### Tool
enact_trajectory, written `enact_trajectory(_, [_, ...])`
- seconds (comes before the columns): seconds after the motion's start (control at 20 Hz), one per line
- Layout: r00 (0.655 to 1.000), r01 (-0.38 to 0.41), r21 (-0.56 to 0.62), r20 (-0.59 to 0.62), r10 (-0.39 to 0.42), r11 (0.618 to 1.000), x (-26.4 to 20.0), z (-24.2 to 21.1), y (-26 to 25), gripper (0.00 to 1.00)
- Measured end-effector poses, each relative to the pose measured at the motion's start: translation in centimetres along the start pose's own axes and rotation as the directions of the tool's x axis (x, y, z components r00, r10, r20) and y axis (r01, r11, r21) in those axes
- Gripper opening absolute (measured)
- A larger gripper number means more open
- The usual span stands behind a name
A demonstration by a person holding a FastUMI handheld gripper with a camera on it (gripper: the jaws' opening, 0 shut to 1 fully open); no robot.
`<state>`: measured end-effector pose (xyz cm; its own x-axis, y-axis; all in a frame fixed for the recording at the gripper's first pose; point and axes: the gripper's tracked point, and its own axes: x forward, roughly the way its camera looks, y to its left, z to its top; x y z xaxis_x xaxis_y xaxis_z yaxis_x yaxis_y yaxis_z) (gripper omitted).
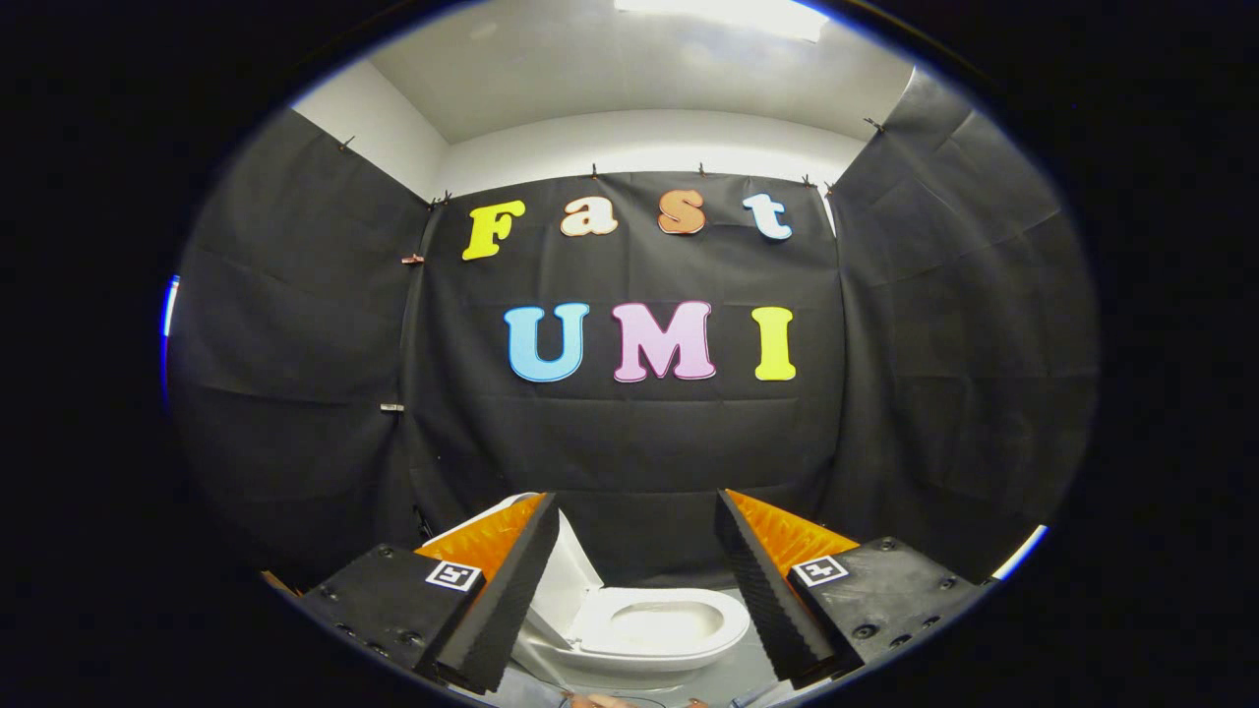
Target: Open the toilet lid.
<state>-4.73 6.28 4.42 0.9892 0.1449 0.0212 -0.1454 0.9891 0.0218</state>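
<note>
- Black cloth walls [629, 433] are seen around the booth, under a white ceiling [629, 88].
- The gripper [634, 511] is held with its fingers spread wide, nothing between them.
- The toilet [659, 629] is seen below, between the fingers, its lid [569, 580] raised upright at the left finger.

I see a pale grey floor [728, 678] below the tongs' fingers. A white toilet [654, 629] stands directly on it, lid [566, 580] raised, with black cloth walls rising behind.
</note>
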Motion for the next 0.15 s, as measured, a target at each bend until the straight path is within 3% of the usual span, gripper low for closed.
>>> enact_trajectory(0.15, [1.0, -0.001, -0.006, 0.004, 0.001, 1.0, -0.02, 0.06, 0.12, 0.99])
